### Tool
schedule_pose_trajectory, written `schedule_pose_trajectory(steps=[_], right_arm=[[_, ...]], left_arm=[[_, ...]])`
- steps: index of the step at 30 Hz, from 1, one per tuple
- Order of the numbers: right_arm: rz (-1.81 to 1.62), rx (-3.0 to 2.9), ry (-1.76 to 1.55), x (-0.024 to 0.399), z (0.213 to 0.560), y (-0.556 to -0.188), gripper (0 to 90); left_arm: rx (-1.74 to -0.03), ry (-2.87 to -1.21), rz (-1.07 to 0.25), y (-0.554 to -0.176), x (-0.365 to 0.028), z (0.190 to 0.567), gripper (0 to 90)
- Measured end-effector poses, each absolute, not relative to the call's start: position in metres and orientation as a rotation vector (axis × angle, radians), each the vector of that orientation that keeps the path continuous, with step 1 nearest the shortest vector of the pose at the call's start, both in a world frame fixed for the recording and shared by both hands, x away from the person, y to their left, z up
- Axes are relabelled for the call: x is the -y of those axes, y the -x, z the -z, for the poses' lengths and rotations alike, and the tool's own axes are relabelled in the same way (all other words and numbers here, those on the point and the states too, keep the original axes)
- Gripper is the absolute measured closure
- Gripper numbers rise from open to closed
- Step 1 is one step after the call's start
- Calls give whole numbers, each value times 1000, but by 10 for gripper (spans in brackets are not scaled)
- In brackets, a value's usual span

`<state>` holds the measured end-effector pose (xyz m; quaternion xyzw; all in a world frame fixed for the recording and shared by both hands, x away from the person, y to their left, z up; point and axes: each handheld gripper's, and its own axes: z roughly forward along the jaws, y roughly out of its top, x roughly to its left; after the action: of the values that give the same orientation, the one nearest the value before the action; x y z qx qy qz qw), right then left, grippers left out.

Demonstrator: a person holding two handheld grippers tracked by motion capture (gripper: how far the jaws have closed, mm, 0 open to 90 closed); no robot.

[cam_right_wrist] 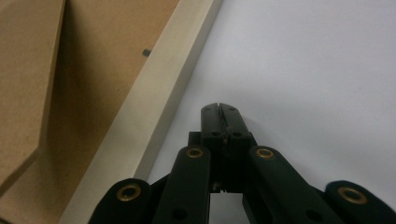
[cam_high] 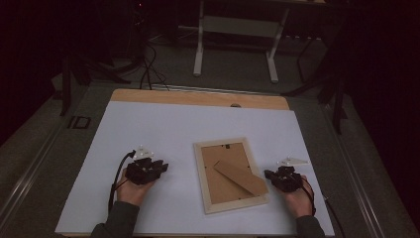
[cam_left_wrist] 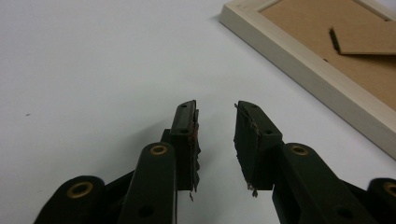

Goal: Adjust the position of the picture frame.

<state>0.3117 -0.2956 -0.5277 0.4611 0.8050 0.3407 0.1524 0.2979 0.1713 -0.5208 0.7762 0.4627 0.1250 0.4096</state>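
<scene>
The fingers [cam_left_wrist: 187,135] of the left gripper [cam_left_wrist: 215,140] stand apart with nothing between them, low in the left gripper view over bare white tabletop [cam_left_wrist: 93,70]; the fingers [cam_right_wrist: 212,122] of the right gripper [cam_right_wrist: 219,108] are pressed together on nothing, at lower centre of the right gripper view, just beside the frame's outer edge and not touching it as far as can be seen; in the high view the left gripper [cam_high: 159,167] sits at lower left, well apart from the frame, and the right gripper [cam_high: 268,174] at lower right, close against its right side. The thing in hand is a pale wooden rectangular picture frame [cam_high: 202,173] lying face down and flat on the table at lower centre of the high view, its brown fibreboard backing [cam_high: 220,188] upward, with a brown cardboard easel stand [cam_high: 241,177] lying slantwise across it. It looks light and stiff; the wooden rim should take a firm pinch without harm, but any glass underneath would be fragile, and whether there is glass cannot be told. The best hold is probably across the wooden rim at a long side, after tipping one edge up, since it lies flush; the thin stand would likely bend or tear at its hinge if used as a handle; the smooth table may let the frame slide when pushed.
</scene>
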Motion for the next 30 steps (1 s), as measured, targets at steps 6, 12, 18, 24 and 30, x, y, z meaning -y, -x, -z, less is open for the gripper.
schedule_pose_trajectory(steps=[6,12,18,24,30], right_arm=[[-1001,-2326,-1320,295,528,-311,897],[-1022,-2360,-1307,291,529,-310,897],[-1048,-2377,-1313,291,529,-309,898],[-1062,-2399,-1302,290,529,-309,899],[-1062,-2395,-1307,290,529,-309,899]], left_arm=[[-1135,-1948,-295,-295,-164,519,705],[-1109,-1977,-280,-295,-153,521,702],[-1095,-1987,-273,-295,-149,521,706],[-1094,-1994,-276,-297,-145,523,691],[-1080,-2016,-280,-297,-136,526,688]])
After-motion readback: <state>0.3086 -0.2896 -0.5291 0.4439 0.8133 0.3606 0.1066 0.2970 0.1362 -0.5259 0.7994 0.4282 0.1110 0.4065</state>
